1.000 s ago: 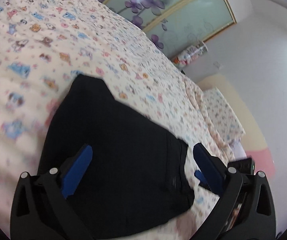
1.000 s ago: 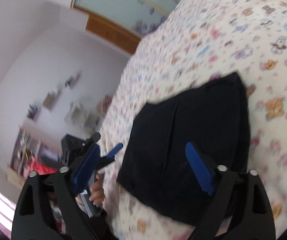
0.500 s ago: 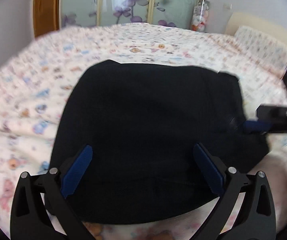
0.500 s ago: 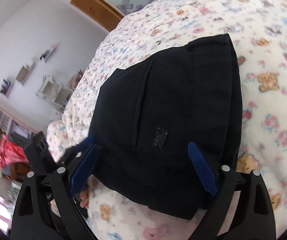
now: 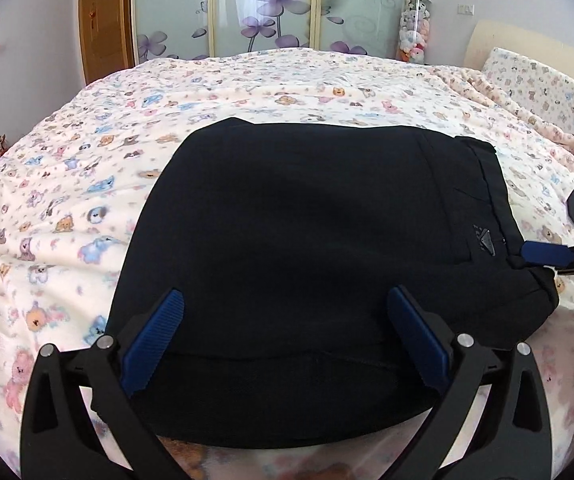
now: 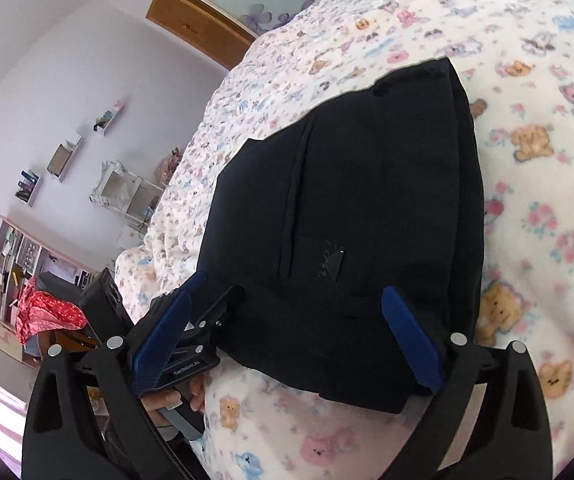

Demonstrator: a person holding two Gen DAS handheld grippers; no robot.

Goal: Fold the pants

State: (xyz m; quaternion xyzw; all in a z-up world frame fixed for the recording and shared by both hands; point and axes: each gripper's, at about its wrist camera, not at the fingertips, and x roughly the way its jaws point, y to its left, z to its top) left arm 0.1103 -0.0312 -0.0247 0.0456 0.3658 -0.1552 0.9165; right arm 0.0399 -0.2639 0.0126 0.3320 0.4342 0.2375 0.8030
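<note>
On the far left a wooden door (image 5: 105,24) stands by the lilac wall, and next to it run the frosted sliding wardrobe panels printed with purple flowers (image 5: 271,8). Below them spreads the cream fleece bedspread covered in little teddy bears (image 5: 67,184), and on it lies the black pair of pants (image 5: 319,224), folded down into a thick, roughly square bundle with a small grey logo near its right edge.

The left gripper (image 5: 285,322) sits at the near edge of that bundle, its blue-padded fingers (image 5: 155,340) spread wide to either side above the fabric, pinching nothing. From the right wrist view the same gripper shows at the bundle's left corner, with a hand (image 6: 175,400) wrapped round its handle.

Further right, the right gripper (image 6: 291,328) hovers over the bundle's near corner; its jaws are opening, the cloth lying below and between the pads without being squeezed. At the far right a tall clear tube of plush toys (image 5: 413,28) stands by the wall, beside a bear-print pillow (image 5: 539,80).
</note>
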